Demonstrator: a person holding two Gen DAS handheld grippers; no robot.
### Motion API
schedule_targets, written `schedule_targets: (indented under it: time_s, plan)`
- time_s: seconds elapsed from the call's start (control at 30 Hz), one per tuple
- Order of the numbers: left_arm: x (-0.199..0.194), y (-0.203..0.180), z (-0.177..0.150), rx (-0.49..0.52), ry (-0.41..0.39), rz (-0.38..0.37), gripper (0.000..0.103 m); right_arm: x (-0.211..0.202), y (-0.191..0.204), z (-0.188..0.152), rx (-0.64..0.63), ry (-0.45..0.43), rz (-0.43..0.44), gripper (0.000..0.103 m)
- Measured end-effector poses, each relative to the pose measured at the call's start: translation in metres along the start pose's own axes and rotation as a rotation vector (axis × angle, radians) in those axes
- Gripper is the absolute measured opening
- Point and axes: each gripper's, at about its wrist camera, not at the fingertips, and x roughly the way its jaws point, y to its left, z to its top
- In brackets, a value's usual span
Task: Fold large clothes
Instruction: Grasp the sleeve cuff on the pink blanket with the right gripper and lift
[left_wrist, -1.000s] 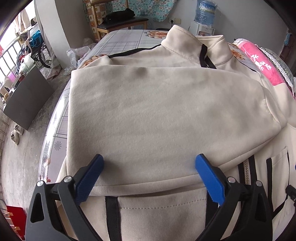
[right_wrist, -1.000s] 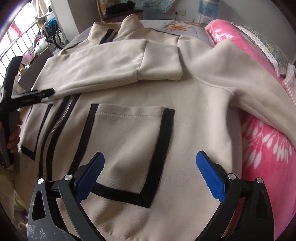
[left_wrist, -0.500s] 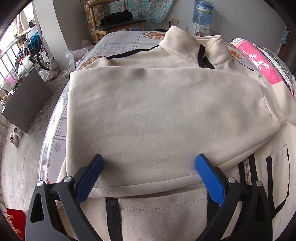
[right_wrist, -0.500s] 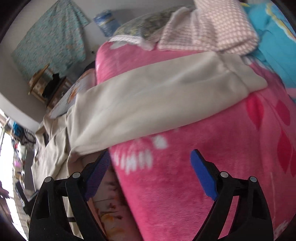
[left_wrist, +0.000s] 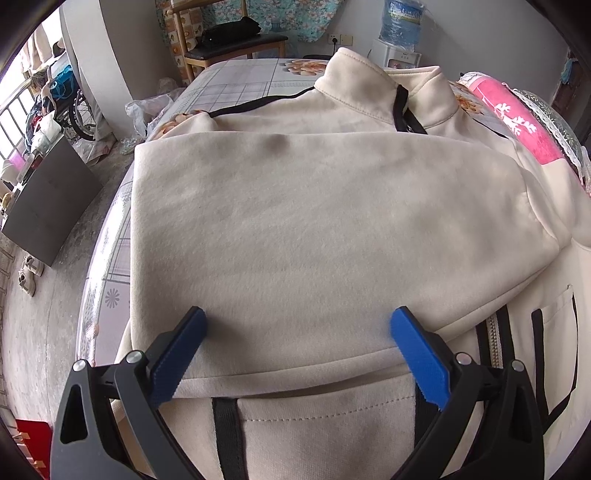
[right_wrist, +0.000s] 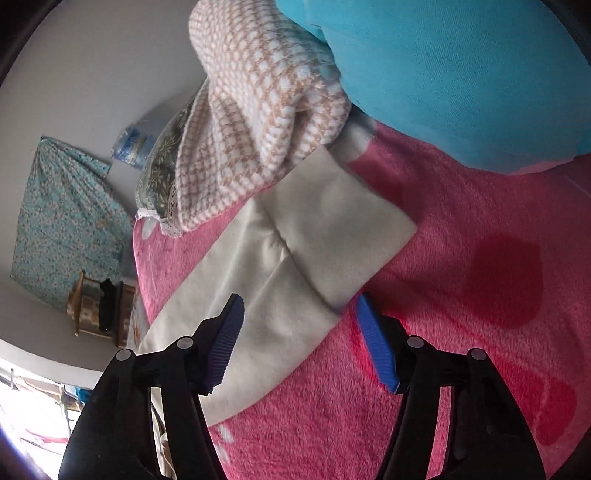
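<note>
A cream jacket (left_wrist: 314, 229) with black trim and a zip lies spread on the bed, one sleeve folded across its chest. My left gripper (left_wrist: 295, 332) hovers open over that folded sleeve, blue pads apart, holding nothing. In the right wrist view the jacket's other sleeve (right_wrist: 280, 280) stretches over a pink blanket (right_wrist: 461, 314), its cuff (right_wrist: 343, 236) pointing up right. My right gripper (right_wrist: 299, 321) is rolled and sits over the sleeve just below the cuff. Its jaws are closing, with the sleeve fabric between the pads, and the pads are not pressing on it.
A checked brown-and-white blanket (right_wrist: 266, 96) and a blue pillow (right_wrist: 461, 66) lie just beyond the cuff. The bed's left edge (left_wrist: 107, 258) drops to a concrete floor with a dark board (left_wrist: 48, 206). A wooden bench (left_wrist: 236, 44) and a water bottle (left_wrist: 402, 18) stand at the far wall.
My right gripper swung from over the jacket's pocket to the outstretched sleeve on the pink blanket, rolling as it went, and its jaws narrowed. The left gripper stayed put.
</note>
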Motion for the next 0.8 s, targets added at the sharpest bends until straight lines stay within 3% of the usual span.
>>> schedule_targets:
  time_s: [0.27, 0.33, 0.4, 0.57, 0.8]
  plan:
    - [0.001, 0.000, 0.001, 0.001, 0.006, -0.001, 0.099, 0.013, -0.018, 0.017, 0.092, -0.033, 0.032, 0.040]
    - [0.001, 0.000, 0.001, 0.001, 0.007, -0.001, 0.098, 0.008, -0.026, 0.019, 0.104, -0.039, 0.036, 0.029]
    - [0.001, 0.000, 0.001, 0.000, 0.008, -0.001, 0.098, 0.004, -0.028, 0.020, 0.110, -0.046, 0.033, 0.011]
    - [0.001, -0.001, 0.002, 0.001, 0.008, -0.002, 0.098, -0.020, -0.001, 0.022, 0.019, -0.114, 0.037, 0.010]
    - [0.001, 0.000, -0.001, 0.000, -0.003, -0.004, 0.099, -0.070, 0.090, 0.016, -0.185, -0.217, 0.126, 0.009]
